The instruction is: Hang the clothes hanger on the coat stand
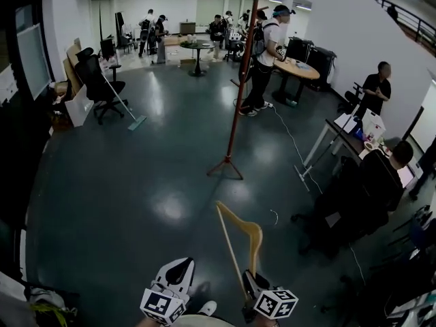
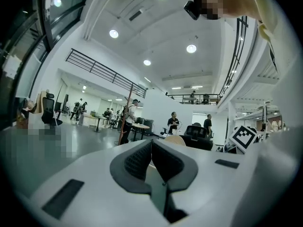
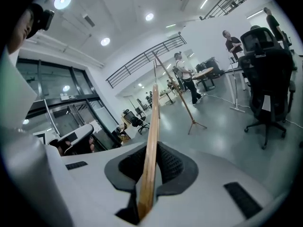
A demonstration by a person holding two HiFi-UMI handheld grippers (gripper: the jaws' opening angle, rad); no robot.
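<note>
- Since the coat stand (image 1: 236,101) is well apart from the person, out in the middle of the open floor (image 1: 136,182), the hanger cannot reach it from here. By my reading, the step in hand is carrying it over.
- The right tool (image 1: 250,283) is clamped on the wooden hanger (image 1: 238,237). In the right gripper view one wooden bar runs straight out between the two dark pads, pinched near its lower end.
- Gripping it low leaves most of the hanger standing up and forward of the tool. That probably suits lifting its top toward a peg, because the far end leads.
- From the head view the hanger tilts up and slightly to the left, over the floor and touching nothing else. I cannot clearly make out its hook in any view.
- The left tool (image 1: 179,271) has its jaws pressed together with nothing between them. It is held low beside the right one and seems to have no part in the carry.
- The stand is a thin reddish pole on spread feet. A gentle approach looks wise, since a knock might rock it.
</note>
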